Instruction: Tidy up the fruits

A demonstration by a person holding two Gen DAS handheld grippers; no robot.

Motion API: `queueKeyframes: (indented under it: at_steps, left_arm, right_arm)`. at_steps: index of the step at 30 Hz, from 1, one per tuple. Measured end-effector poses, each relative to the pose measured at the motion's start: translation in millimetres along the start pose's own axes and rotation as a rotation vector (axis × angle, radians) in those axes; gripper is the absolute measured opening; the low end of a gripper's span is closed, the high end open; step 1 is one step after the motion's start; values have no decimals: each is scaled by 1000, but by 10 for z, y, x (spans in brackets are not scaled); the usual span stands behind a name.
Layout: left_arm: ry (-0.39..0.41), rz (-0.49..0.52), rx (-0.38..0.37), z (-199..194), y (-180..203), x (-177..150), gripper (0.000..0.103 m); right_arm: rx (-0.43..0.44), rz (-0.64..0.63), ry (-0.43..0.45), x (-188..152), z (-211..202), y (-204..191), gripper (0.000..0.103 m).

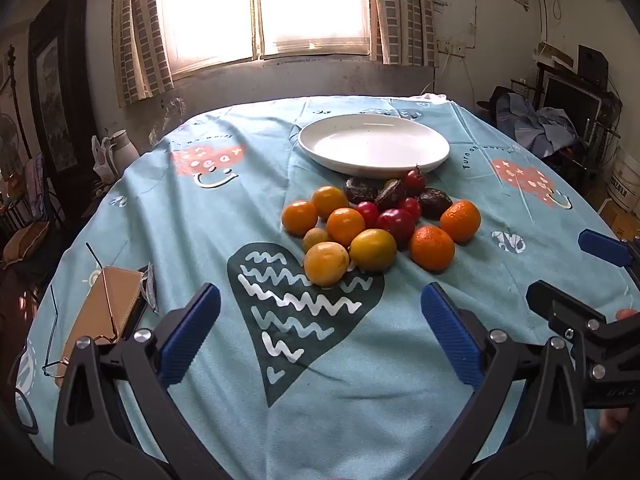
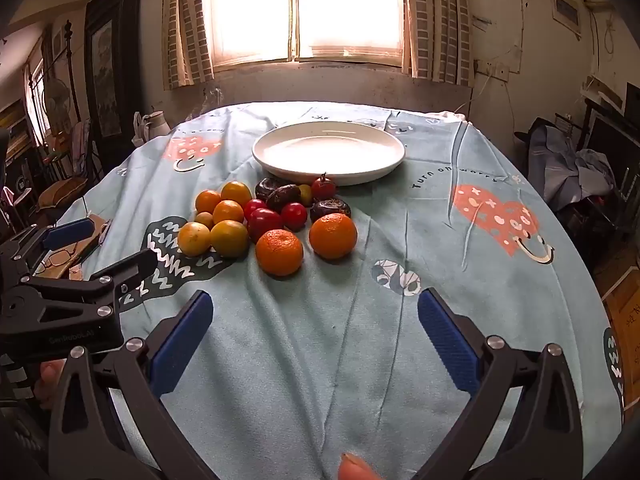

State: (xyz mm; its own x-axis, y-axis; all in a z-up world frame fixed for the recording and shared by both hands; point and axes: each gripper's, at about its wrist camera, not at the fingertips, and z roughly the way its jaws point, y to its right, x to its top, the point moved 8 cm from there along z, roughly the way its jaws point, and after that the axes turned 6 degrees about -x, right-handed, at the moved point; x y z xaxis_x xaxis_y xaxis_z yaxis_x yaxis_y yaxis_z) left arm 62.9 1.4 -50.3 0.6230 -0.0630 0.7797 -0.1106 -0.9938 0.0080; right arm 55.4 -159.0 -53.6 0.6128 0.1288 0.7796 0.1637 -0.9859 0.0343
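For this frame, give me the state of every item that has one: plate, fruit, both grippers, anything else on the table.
White plate: empty, upright on the tablecloth.
Fruit pile: loose on the cloth in front of the plate, none on the plate.
Left gripper: open, holding nothing.
Right gripper: open, holding nothing.
Eyeglasses: unfolded, lying across a brown case.

glasses (image 1: 80, 340) cut off (left), tablecloth lettering (image 2: 456, 176) unreadable

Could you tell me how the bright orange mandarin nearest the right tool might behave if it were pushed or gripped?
The bright orange mandarin looks round, so a push would probably roll it across the pale blue tablecloth. Its dimpled peel suggests decent grip. It likely gives slightly when squeezed.
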Motion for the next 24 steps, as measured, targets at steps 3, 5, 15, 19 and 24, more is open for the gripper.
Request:
queueKeyframes:
  at_steps: [3, 5, 15, 19, 24]
  left_arm:
    - [-11, -9, 6, 18, -14, -17, 101]
    - [-23, -3, -6, 91, -36, -44, 101]
    - [-25, 5, 4, 70, -11, -68, 101]
    - [-25, 3, 5, 71, -11, -64, 101]
    - [-26, -1, 7, 82, -19, -78, 101]
  right_arm:
    - [1, 0, 2, 0, -4, -1, 102]
    - [3, 0, 1, -1, -5, -5, 102]
    - [15, -2, 0, -11, 26, -28, 102]
    - [18, -3, 9, 6, -4, 6, 102]
    - [14, -1, 10, 6, -10, -15, 102]
